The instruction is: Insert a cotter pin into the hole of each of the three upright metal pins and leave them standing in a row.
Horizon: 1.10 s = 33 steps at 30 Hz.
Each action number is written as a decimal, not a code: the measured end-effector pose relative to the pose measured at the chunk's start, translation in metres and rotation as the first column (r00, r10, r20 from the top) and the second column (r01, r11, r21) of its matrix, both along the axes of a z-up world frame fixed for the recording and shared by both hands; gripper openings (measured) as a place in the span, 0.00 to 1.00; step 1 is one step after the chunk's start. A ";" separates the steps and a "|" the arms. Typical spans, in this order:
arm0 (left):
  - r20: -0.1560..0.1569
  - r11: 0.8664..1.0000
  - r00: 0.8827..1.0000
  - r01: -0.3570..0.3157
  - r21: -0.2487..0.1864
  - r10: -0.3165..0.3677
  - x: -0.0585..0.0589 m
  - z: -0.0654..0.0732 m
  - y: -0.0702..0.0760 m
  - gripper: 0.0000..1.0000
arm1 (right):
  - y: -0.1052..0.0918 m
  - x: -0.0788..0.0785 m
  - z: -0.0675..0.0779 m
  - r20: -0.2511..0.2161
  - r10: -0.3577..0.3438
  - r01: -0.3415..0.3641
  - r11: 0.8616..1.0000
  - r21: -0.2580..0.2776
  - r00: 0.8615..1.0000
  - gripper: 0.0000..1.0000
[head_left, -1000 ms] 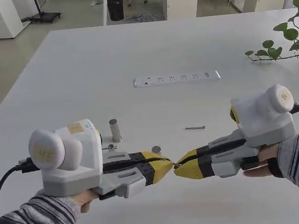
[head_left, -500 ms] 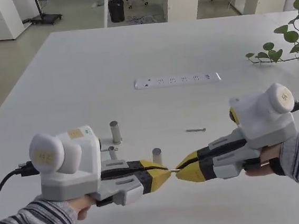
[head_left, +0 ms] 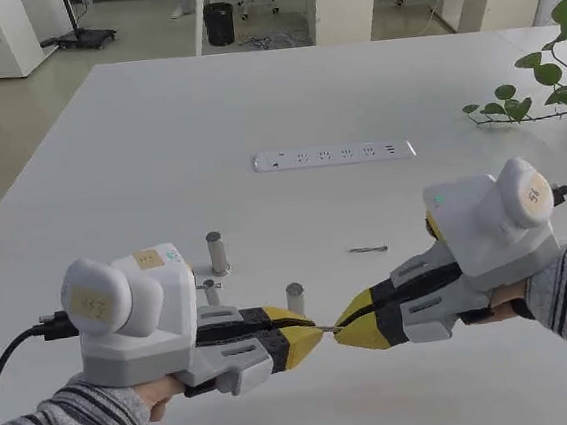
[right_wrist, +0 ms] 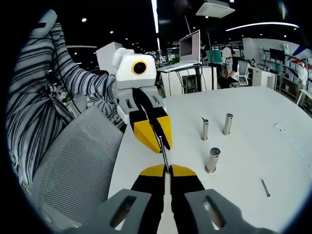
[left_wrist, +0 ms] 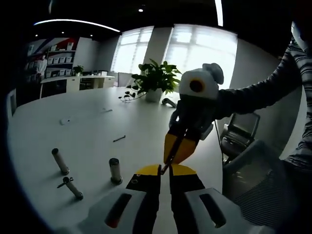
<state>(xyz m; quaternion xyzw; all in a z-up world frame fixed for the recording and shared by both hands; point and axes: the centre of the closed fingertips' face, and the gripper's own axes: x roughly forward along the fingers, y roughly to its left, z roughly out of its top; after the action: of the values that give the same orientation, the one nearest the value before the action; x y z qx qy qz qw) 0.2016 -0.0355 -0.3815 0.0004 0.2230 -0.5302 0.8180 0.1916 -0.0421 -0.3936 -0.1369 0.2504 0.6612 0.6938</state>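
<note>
Yellow-tipped and nose to nose, the left gripper (head_left: 309, 334) and right gripper (head_left: 344, 330) are each closed on one end of a thin cotter pin (head_left: 327, 329), held level in the air well to the near side of the power strip (head_left: 333, 154). The three uprights also stand nearer than the power strip. They are the far metal pin (head_left: 216, 251), the fitted metal pin (head_left: 211, 291), which appears to carry a cotter pin already, and the nearest metal pin (head_left: 295, 298), which shows none. A loose cotter pin (head_left: 367, 250) lies on the table (head_left: 155, 134) on that same side. The step looks like a regrip. One gripper should let go only once the other has a firm bite near the pin's end, leaving a long free length to thread level through the hole. The freed gripper can then steady the upright against toppling. Against a second ago, the joined tips sit slightly farther from the power strip, uncovering the fitted metal pin and most of the nearest one, and the tip-to-tip hold is unchanged.
</note>
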 end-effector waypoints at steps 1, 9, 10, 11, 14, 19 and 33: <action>0.001 1.000 1.000 -0.004 0.005 0.004 0.001 -0.001 0.001 0.04 | 0.000 0.000 -0.001 0.020 0.014 -0.014 1.000 -0.014 1.000 0.00; 0.026 0.998 0.999 -0.046 0.030 0.045 0.008 -0.008 0.004 0.06 | -0.002 0.009 -0.010 0.094 0.047 -0.039 0.996 -0.079 0.995 0.00; 0.030 0.998 0.998 -0.059 0.031 0.058 0.010 -0.009 0.005 0.06 | -0.003 0.010 -0.011 0.099 0.047 -0.038 0.995 -0.088 0.994 0.00; 0.042 0.997 0.997 -0.072 0.029 0.071 0.012 -0.009 0.006 0.08 | -0.004 0.013 -0.012 0.106 0.041 -0.031 0.995 -0.095 0.994 0.00; 0.061 0.993 0.993 -0.108 0.038 0.105 0.017 -0.011 0.009 0.12 | -0.008 0.022 -0.015 0.113 0.013 -0.001 0.995 -0.101 0.994 0.00; 0.120 0.978 0.975 -0.195 0.074 0.185 0.031 -0.017 0.018 0.12 | -0.017 0.037 -0.022 0.136 -0.024 0.043 0.990 -0.137 0.990 0.00; 0.180 0.924 0.925 -0.359 0.130 0.334 0.055 -0.043 0.028 0.17 | -0.027 0.068 -0.040 0.176 -0.048 0.085 0.974 -0.208 0.983 0.00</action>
<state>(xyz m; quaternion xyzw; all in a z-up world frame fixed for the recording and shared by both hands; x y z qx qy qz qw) 0.2566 -0.0080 -0.4245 0.0678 0.1973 -0.3553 0.9112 0.2599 -0.0687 -0.4338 -0.2584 0.2650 0.5926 0.7154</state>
